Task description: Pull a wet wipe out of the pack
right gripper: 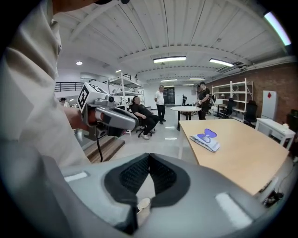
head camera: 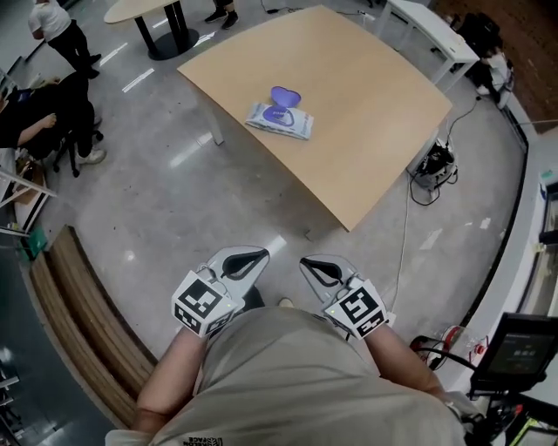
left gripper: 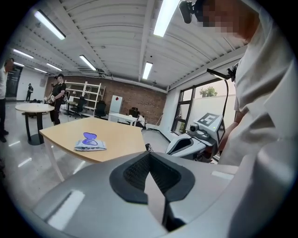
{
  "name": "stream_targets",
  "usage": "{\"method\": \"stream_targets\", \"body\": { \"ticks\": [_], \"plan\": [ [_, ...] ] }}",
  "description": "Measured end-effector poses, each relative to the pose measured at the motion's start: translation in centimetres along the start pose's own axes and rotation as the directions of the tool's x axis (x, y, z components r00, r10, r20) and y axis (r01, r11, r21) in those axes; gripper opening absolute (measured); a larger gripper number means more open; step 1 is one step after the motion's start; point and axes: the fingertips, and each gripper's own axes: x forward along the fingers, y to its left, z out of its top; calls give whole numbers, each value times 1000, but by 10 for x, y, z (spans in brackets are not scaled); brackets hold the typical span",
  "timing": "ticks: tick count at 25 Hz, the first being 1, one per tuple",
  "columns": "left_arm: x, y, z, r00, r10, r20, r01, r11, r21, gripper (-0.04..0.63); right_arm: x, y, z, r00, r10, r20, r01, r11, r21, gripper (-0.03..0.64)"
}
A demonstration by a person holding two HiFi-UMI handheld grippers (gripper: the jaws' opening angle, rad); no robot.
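left claw (head camera: 260, 253): shut, with its tips together and nothing in it. The person holds it low, close to the belly.
right claw (head camera: 306, 260): shut too, with nothing in it. It is just beside the left claw, and the two do not touch.
pack (head camera: 279, 121): lies flat on the counter, near the side that faces the claws. It is well apart from both claws.
lid (head camera: 284, 95): purple and flipped open. It stands up at the far side of the pack.
wipe: too small to tell if one sticks out.
counter (head camera: 375, 122): light wood with white legs.
floor (head camera: 179, 218): grey and shiny. A wide bit of it lies between the claws and the counter.
bench (head camera: 83, 327): brown wood and curved, at the person's left.
cables (head camera: 433, 164): in a dark heap on the floor, by the right end of the counter.
people (head camera: 52, 109): a few sit and stand far off at the left, near a round table (head camera: 144, 9).
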Motion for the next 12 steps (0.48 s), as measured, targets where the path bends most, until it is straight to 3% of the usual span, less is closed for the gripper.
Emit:
{"method": "stream_targets", "body": {
  "ticks": [7,12],
  "plan": [
    [2,85,32,998,-63,-18,63,997,49,6,70,-38,54,999,-39,9,39,999,20,3],
    [6,146,28,994,-100,-48,103,992,67,5,123,-64,77,995,-96,24,95,995,32,3]
  ]
}}
